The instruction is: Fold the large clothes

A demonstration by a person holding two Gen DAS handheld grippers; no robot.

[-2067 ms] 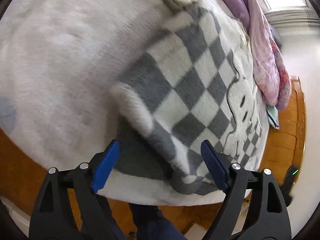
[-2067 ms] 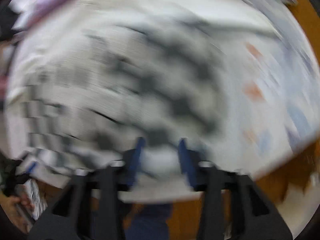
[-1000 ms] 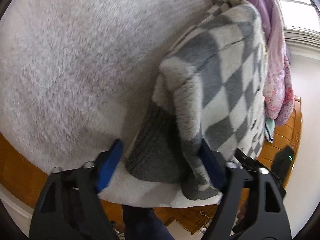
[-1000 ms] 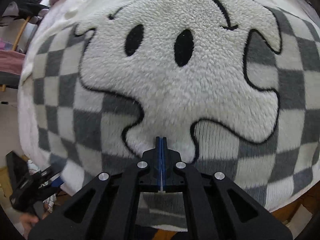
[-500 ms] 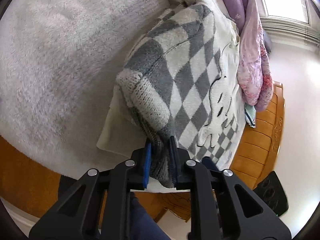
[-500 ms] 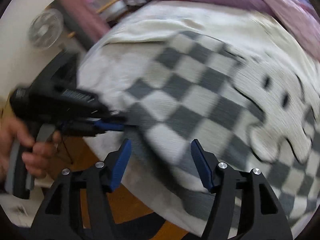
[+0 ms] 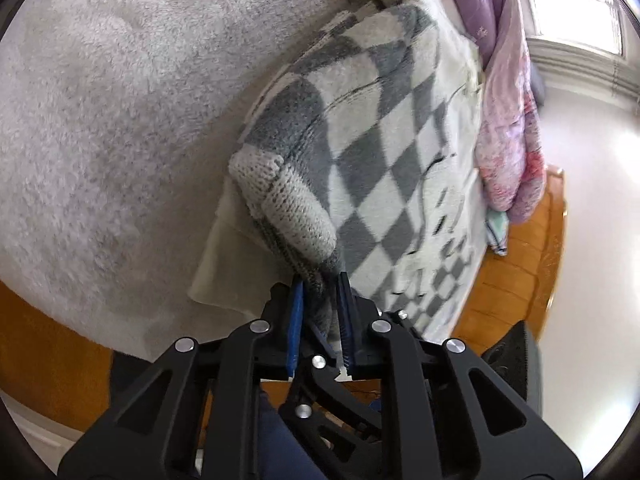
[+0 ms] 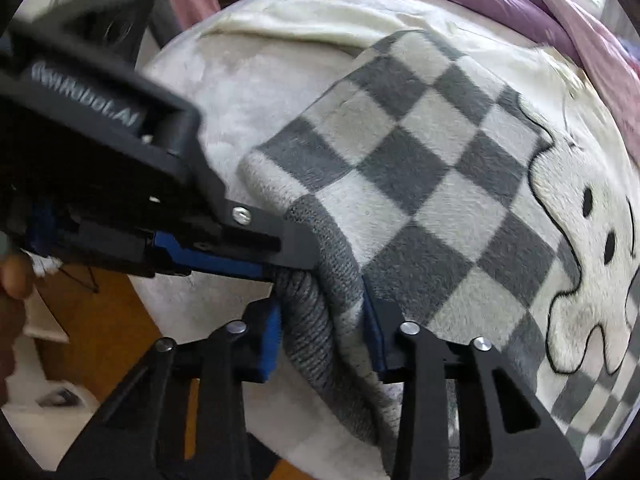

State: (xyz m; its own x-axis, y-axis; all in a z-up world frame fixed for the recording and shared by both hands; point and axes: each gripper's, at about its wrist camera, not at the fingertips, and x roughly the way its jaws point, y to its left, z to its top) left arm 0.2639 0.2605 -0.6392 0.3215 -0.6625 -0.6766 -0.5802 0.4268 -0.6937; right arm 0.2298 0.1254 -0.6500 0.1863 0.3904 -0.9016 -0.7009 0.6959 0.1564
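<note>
So the left tool has clamped down on the ribbed grey hem of the fluffy grey-and-white checkered sweater with the white ghost patch. A second ago its blue pads were wide apart around that same corner; now they're pinched tight on the knit, jaws just easing a hair, and the corner is lifted a bit off the bed.

The right tool has swung over from the middle of the ghost patch, where it was shut on nothing, to the same near corner. Its jaws are closing right now with a thick roll of hem between them. The pads look like they're already touching the fabric, but the view is a bit smeared, so I wouldn't swear it's a firm grip yet.

What that means: both tools are now on the hem, just beside each other, so I'd guess the next fold starts from this end. Nothing folded over yet.

The sweater lies spread on the pale fuzzy bed cover, hem at the bed's near edge, ghost further in. Beyond it, a purple and pink quilt is bunched along the far edge.

Writing: the left tool's body has white lettering, blurred. Looks like it ends in "robot.AI".
</note>
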